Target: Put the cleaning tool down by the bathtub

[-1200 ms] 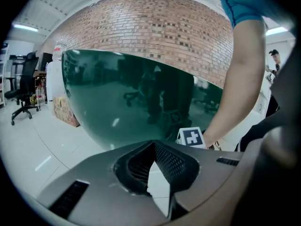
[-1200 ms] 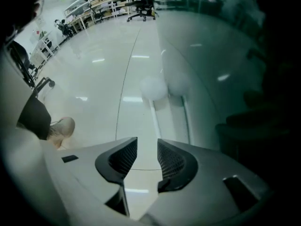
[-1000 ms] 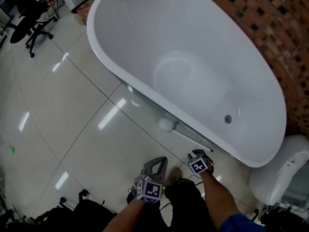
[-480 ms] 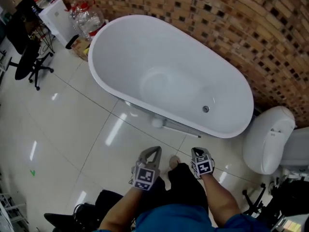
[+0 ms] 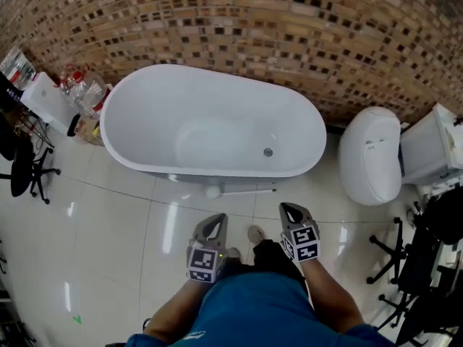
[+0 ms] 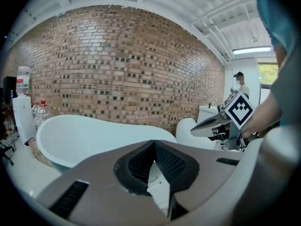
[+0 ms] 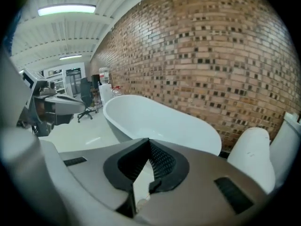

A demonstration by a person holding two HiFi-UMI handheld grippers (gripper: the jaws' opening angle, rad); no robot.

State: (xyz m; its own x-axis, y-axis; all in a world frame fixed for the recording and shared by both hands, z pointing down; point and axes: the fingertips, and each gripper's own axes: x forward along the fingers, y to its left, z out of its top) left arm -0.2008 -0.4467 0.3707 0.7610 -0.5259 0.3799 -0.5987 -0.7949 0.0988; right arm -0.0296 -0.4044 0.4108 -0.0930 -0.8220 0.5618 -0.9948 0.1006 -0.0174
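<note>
Cleaning tool (image 5: 242, 191), one only, lies flat on the floor against the near side of the single white bathtub (image 5: 239, 107), with its round head under the tub's middle and its handle running toward the drain end. I see my two grippers above the floor, well clear of it. The left gripper (image 5: 215, 221) has its jaws together and empty. The right gripper (image 5: 288, 208) has just been closing and now sits tight with nothing between its jaws. One toilet (image 5: 370, 154) stands past the tub's drain end, and several bottles (image 5: 83, 92) past the other.
</note>
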